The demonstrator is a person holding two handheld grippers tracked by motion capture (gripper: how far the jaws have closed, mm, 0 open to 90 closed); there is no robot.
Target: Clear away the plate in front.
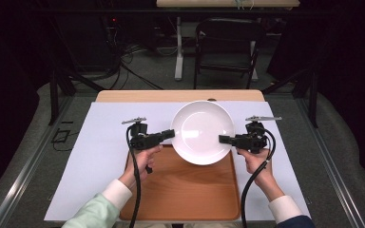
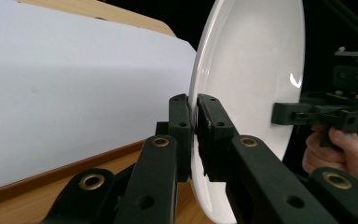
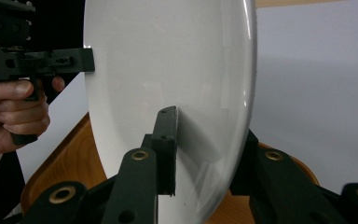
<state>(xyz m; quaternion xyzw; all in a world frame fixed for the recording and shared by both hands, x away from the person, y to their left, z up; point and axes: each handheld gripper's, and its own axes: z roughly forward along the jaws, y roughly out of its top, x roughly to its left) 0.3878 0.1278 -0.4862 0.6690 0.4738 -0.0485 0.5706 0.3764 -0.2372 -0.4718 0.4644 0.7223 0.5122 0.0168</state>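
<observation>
The wooden tray (image 1: 180, 190) lies nearest, and above its far edge the white plate (image 1: 202, 130) is pinched at opposite rims by left gripper (image 1: 171, 134) and right gripper (image 1: 222, 139), so I'd keep both hands level while carrying.

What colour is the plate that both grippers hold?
Plain white, glossy, with no pattern: the plate shows best in the high view.
</observation>
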